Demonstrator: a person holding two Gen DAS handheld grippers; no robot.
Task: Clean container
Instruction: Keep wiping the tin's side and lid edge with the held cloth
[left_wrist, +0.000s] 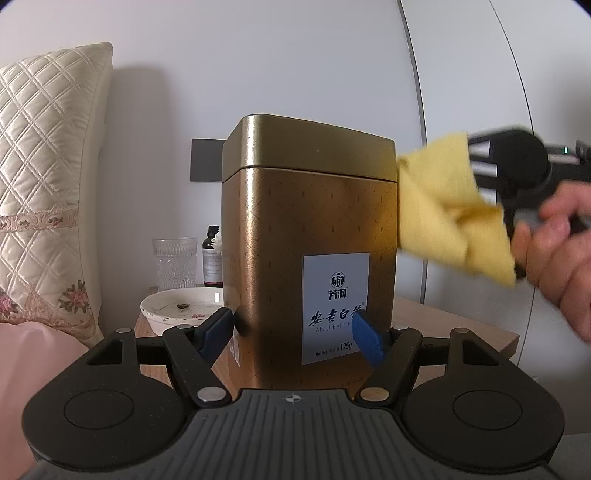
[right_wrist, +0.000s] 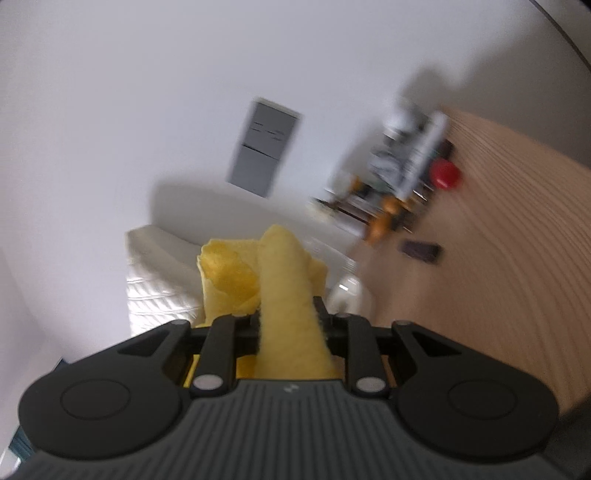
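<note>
A tall gold tea tin (left_wrist: 295, 229) with a lid and a white label stands upright on a wooden bedside table (left_wrist: 443, 325). My left gripper (left_wrist: 291, 332) is shut on the tin near its base, blue pads (left_wrist: 216, 334) on both sides. My right gripper (right_wrist: 288, 317) is shut on a folded yellow cloth (right_wrist: 284, 295). In the left wrist view the cloth (left_wrist: 454, 218) touches the tin's right edge just below the lid, with the right gripper (left_wrist: 517, 173) behind it. The right wrist view is blurred and does not show the tin.
Behind the tin stand a clear patterned glass (left_wrist: 174, 263), a dark bottle (left_wrist: 212, 258) and a white dish (left_wrist: 181, 306). A quilted cream pillow (left_wrist: 44, 177) is at the left. A grey wall panel (left_wrist: 205, 158) is behind.
</note>
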